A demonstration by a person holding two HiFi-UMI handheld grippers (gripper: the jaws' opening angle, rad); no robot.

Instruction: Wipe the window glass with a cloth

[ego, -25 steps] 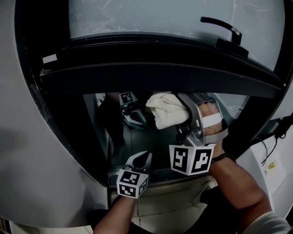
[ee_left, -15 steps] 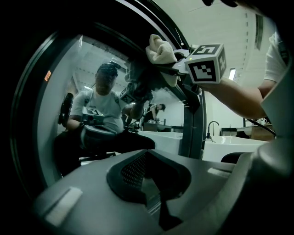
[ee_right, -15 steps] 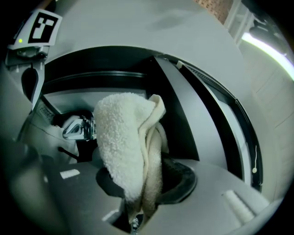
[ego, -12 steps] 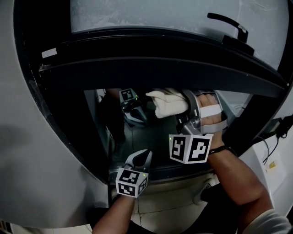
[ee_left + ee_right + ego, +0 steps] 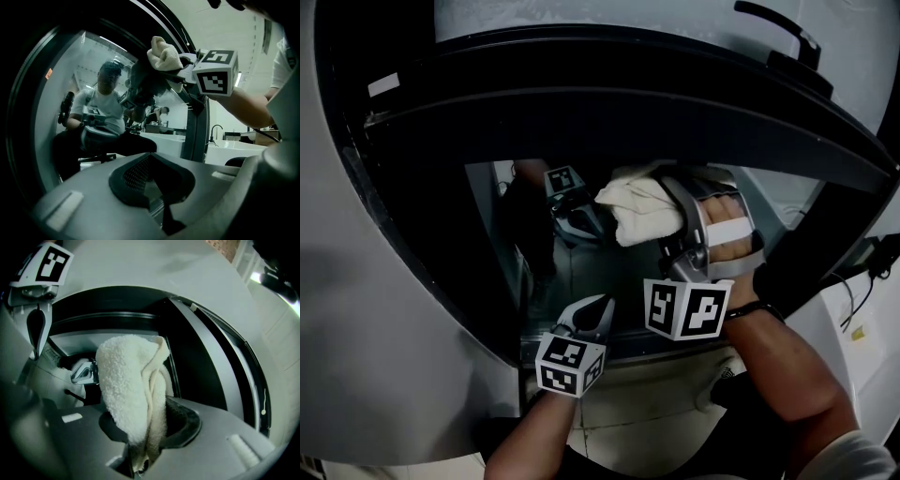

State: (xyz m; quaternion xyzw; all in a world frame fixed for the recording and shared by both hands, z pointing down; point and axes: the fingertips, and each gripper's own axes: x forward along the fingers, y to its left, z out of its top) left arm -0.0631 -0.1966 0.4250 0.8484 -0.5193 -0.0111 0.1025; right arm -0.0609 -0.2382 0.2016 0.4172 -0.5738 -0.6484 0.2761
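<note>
Centre frame, dark reflective window glass — right claw pinches the cloth against it, barely shifted since before; left claw pressed together, lower left.

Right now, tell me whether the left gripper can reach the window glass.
Probably yes: the left gripper hangs close before the window glass, below the cloth, with nothing between.
</note>
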